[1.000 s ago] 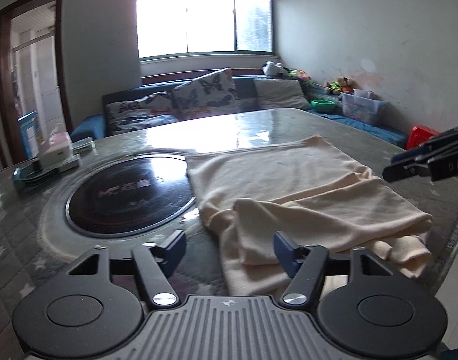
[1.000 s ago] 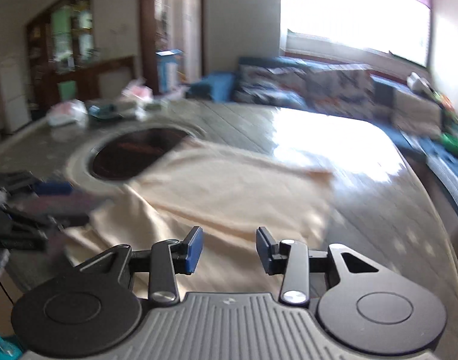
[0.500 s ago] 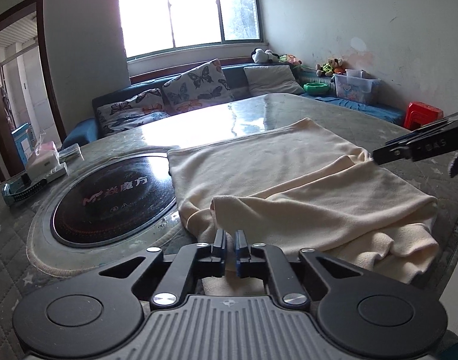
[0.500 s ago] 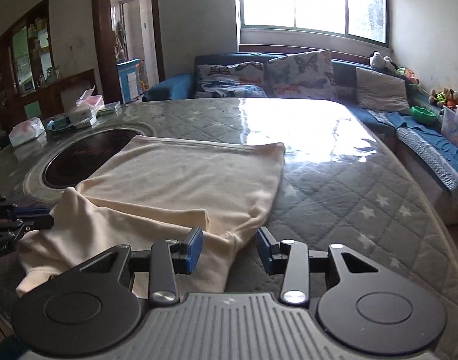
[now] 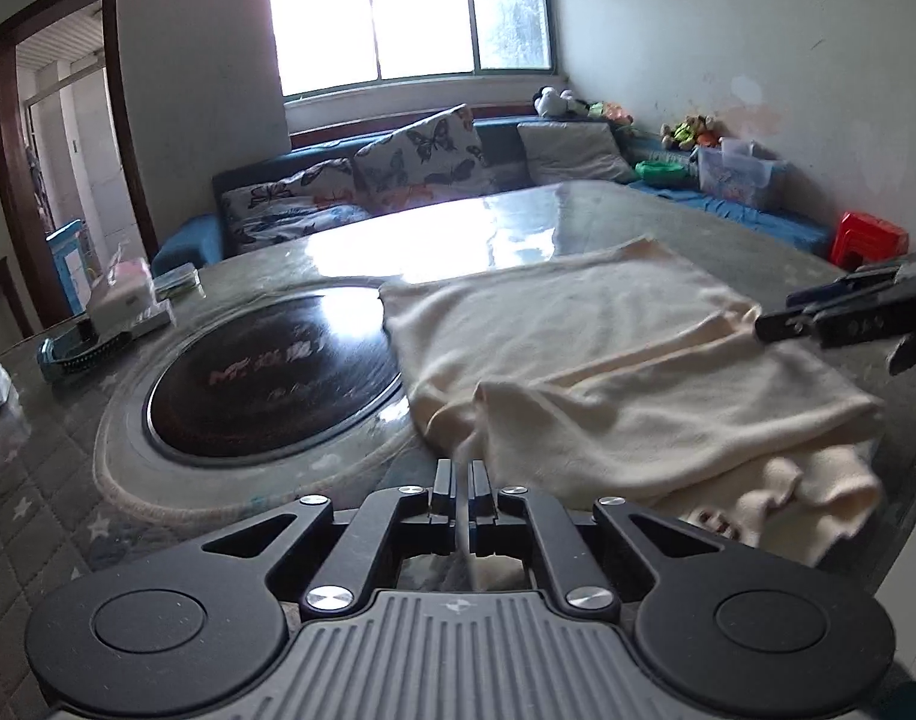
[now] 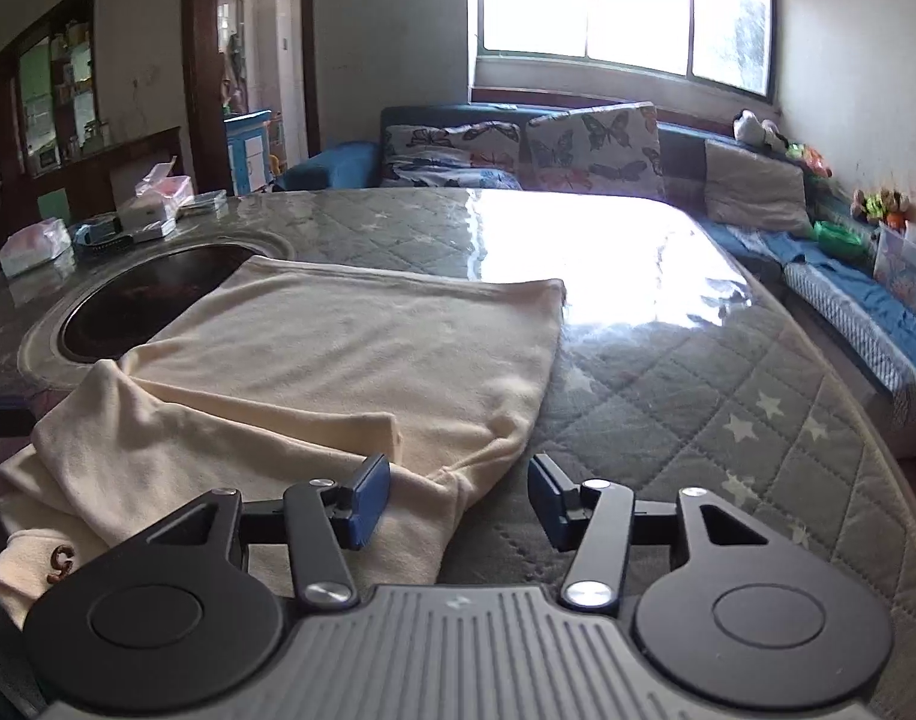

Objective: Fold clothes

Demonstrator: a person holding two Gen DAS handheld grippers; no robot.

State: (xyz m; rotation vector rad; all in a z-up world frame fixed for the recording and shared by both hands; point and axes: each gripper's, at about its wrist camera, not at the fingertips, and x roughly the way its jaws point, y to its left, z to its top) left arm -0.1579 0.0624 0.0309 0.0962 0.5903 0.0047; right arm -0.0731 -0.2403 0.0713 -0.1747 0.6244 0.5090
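Note:
A cream garment (image 5: 607,360) lies partly folded on the quilted table, its near part bunched; it also shows in the right wrist view (image 6: 338,372). My left gripper (image 5: 462,480) is shut on a thin edge of the garment at its near left corner and lifts it slightly. My right gripper (image 6: 458,498) is open over the garment's near right corner, one finger above the cloth, the other above the table cover. The right gripper also shows at the right edge of the left wrist view (image 5: 841,312).
A round dark cooktop (image 5: 272,384) is set in the table (image 6: 667,396) left of the garment. Tissue boxes and small items (image 5: 122,306) sit at the far left. A sofa with cushions (image 6: 577,150) and a red stool (image 5: 865,237) stand beyond.
My left gripper closed from open onto the garment's near edge and lifted it a little. My right gripper swung to the garment's right corner and stayed open.

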